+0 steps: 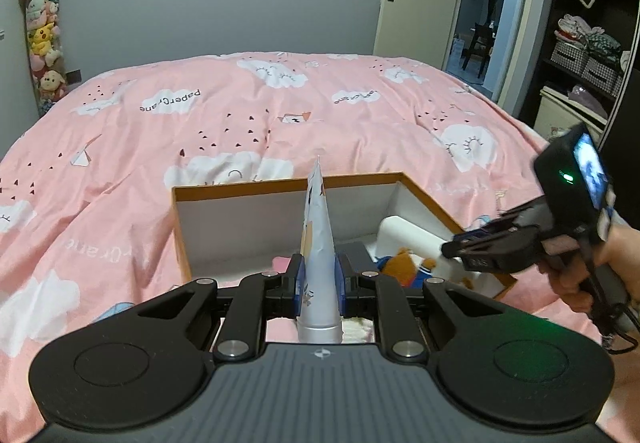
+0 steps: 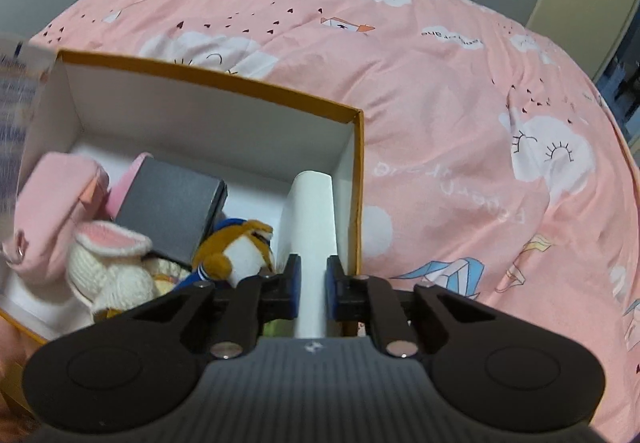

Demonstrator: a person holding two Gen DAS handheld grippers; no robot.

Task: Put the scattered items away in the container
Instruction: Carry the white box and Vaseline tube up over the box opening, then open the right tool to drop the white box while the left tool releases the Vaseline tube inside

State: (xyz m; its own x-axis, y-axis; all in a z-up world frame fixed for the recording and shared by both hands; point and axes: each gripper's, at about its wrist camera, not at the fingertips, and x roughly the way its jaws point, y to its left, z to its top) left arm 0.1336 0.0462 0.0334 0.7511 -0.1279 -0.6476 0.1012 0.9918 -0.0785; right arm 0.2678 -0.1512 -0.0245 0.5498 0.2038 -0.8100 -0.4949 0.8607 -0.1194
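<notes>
L gripper [image 1: 319,283] clamped on pale blue tube [image 1: 318,243], pads pressing both sides. Tube cap end toward camera, crimped tail up toward 12 o'clock; long axis runs along fingers, held above near edge of orange-rimmed box [image 1: 280,185], not yet inside.

R gripper [image 2: 310,285] closed on white cylinder [image 2: 314,227]; blue pads appear to touch both flanks. Cylinder long axis toward 12 in wrist view, far end near box's back wall, lying along right inner wall at approx 3 o'clock of box interior.

Inside already: knitted bunny [image 2: 112,267] at 8 o'clock, brown plush [image 2: 244,247] centre, dark grey case [image 2: 172,203] behind, pink pouch [image 2: 60,199] at 9.

Risks, as judged:
- Tube held near cap, tail high: could pivot in pads or tip over rim on release if let go too early.
- Box crowded: cylinder may ride up on plush, roll when freed.
- Both grippers close over same box: collision possible if L comes in before R clears.
- Soft duvet [image 1: 240,115] under box: push on wall could tilt it.
</notes>
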